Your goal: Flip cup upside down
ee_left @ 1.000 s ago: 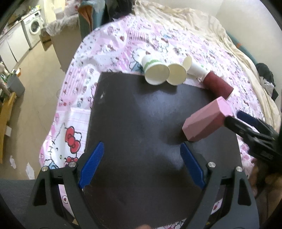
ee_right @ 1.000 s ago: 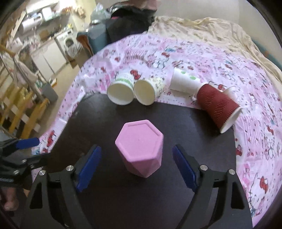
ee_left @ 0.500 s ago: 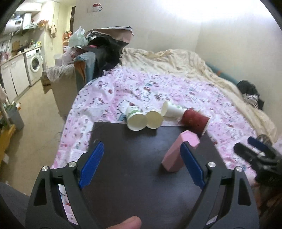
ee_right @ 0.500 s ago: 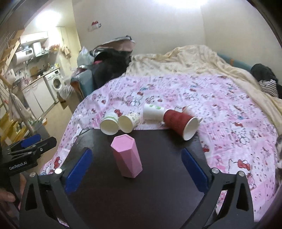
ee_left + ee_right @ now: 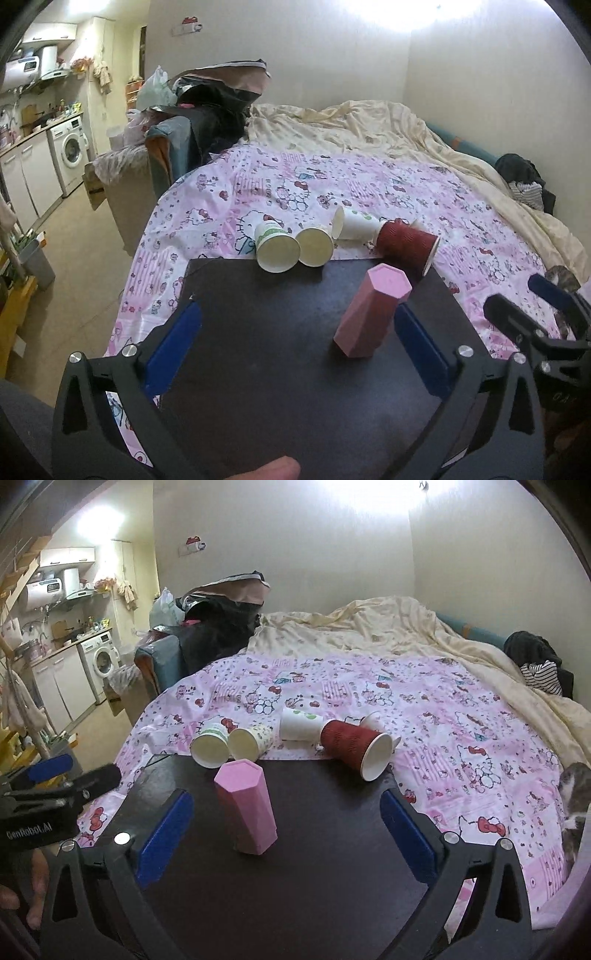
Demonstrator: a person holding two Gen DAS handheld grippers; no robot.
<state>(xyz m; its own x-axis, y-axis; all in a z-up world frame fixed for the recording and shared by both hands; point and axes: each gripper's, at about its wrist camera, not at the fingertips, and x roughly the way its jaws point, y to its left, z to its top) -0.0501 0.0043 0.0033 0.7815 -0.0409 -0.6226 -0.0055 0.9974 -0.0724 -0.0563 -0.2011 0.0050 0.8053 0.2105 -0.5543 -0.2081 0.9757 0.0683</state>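
A pink hexagonal cup (image 5: 371, 312) stands with its closed end up on the black board (image 5: 280, 369); it also shows in the right wrist view (image 5: 245, 806). My left gripper (image 5: 295, 350) is open and empty, with the cup near its right finger. My right gripper (image 5: 284, 834) is open and empty, with the cup standing ahead between its fingers, nearer the left one. Each gripper shows at the edge of the other's view, the right one (image 5: 532, 321) and the left one (image 5: 55, 779).
Several paper cups lie on their sides at the board's far edge: two white ones (image 5: 210, 744) (image 5: 251, 740), another white one (image 5: 301, 723) and a dark red one (image 5: 354, 747). The board lies on a pink Hello Kitty bedspread (image 5: 443, 709). A cat (image 5: 574, 801) sits at the right.
Both grippers have pulled back and tilted up from the cup, so the room comes into view. The pink cup stays standing on the board.
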